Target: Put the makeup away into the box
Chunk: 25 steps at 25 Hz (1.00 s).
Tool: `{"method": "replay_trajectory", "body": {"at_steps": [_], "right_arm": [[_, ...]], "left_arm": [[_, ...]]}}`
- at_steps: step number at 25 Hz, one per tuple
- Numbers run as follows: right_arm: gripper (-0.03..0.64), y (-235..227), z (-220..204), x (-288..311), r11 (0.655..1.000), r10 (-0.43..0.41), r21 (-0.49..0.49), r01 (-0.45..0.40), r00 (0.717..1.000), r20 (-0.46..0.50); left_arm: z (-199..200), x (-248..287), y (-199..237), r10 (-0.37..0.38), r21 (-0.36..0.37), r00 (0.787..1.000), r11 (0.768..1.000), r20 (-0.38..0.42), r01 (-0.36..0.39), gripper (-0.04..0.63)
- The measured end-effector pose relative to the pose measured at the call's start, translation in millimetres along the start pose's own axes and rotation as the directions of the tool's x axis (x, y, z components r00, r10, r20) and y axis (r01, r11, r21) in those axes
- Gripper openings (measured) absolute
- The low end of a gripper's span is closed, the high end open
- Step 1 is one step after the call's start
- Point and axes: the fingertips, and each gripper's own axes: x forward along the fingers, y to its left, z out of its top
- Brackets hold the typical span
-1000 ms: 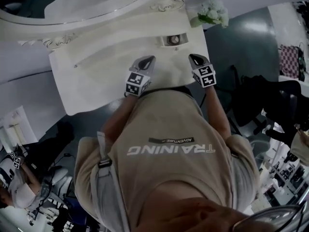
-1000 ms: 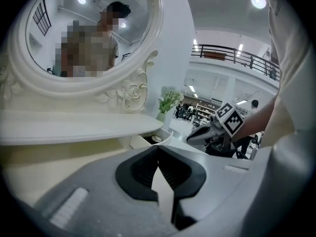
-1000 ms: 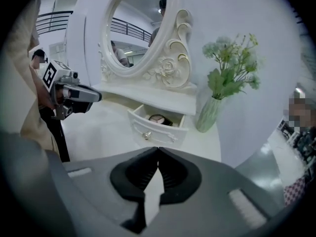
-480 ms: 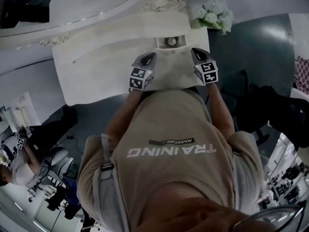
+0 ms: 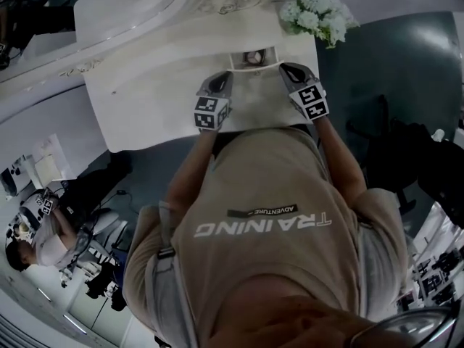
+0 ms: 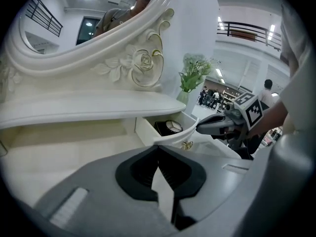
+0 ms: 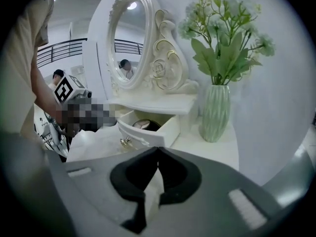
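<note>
A small drawer [image 5: 254, 52] stands pulled out of the white dressing table [image 5: 145, 100]. In it lies a round compact [image 6: 173, 126], which also shows in the right gripper view as the compact [image 7: 141, 124] behind the drawer front [image 7: 143, 138]. My left gripper [image 5: 220, 84] hovers just left of the drawer, shut and empty. Just right of the drawer, my right gripper [image 5: 289, 69] is also shut with nothing held. In the left gripper view the right gripper [image 6: 200, 127] reaches beside the drawer's knob [image 6: 187, 144].
A green ribbed vase [image 7: 216, 113] with white flowers [image 5: 319, 13] stands on the table's right end, close to my right gripper. The oval mirror [image 7: 129, 38] in its carved frame rises behind the drawer. People and furniture show on the floor around the table.
Both grippers have moved forward over the table and now flank the open drawer. Their jaws stayed shut.
</note>
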Motion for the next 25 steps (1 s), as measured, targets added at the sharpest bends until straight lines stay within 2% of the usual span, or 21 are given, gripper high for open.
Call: {"method": "replay_trajectory", "body": {"at_steps": [5, 14, 20, 25], "right_arm": [[0.005, -7, 5, 3, 0.999, 0.036, 0.017, -0.037, 0.999, 0.012], [0.005, -12, 18, 17, 0.996, 0.081, -0.036, -0.081, 0.997, 0.000], [0.005, -21, 26, 26, 0.994, 0.080, -0.075, -0.080, 0.997, -0.004], [0.005, -24, 33, 37, 0.995, 0.083, -0.059, -0.083, 0.997, 0.004]], "left_arm": [[2, 5, 1, 0.026, 0.002, 0.999, 1.000, 0.022, -0.026, 0.006], [16, 14, 16, 0.061, -0.020, 0.997, 0.998, 0.043, -0.060, 0.006], [26, 24, 21, 0.056, -0.016, 0.997, 0.998, 0.059, -0.055, 0.006], [35, 30, 36, 0.088, -0.025, 0.993, 0.996, 0.079, -0.086, 0.006]]}}
